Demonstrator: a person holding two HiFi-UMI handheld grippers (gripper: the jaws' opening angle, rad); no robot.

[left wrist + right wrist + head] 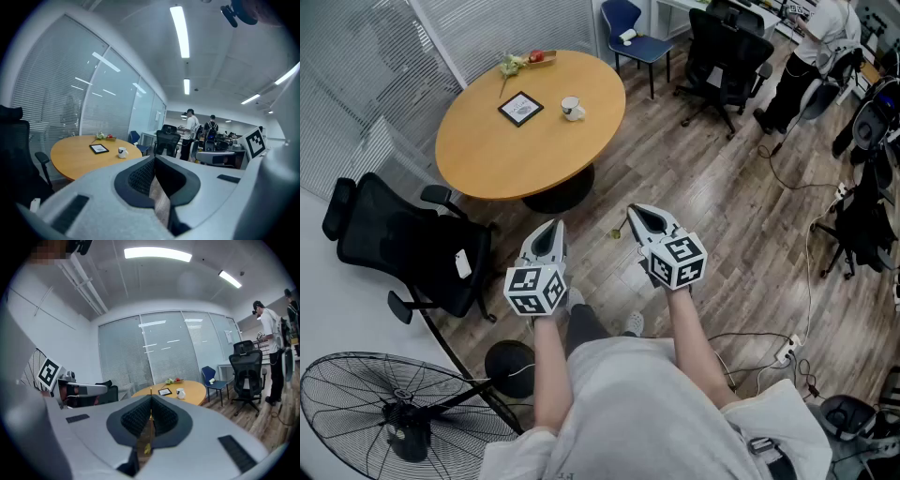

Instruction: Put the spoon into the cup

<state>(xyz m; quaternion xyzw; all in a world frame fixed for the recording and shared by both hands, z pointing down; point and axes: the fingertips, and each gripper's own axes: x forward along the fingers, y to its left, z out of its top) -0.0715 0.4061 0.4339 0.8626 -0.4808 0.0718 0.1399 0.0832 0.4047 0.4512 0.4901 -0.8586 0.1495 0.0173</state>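
Observation:
A white cup (pixel 572 109) stands on the round wooden table (pixel 506 159), far ahead of both grippers; it also shows as the cup (pixel 122 152) and the cup (pixel 180 392) in the gripper views. My right gripper (pixel 637 214) (pixel 151 398) is shut on a thin golden spoon (pixel 150 416), held upright between its pads. The spoon's end (pixel 622 229) pokes out beside the jaw tips over the wood floor. My left gripper (pixel 551 228) (pixel 154 158) is shut with nothing in it. Both hang at waist height, well short of the table.
A black framed tablet (pixel 520 109) and flowers with fruit (pixel 525 61) lie on the table. A black office chair (pixel 403 244) and a floor fan (pixel 394 412) stand at left. A blue chair (pixel 633 33), black chairs (pixel 727 56) and a person (pixel 811 56) are at the back right.

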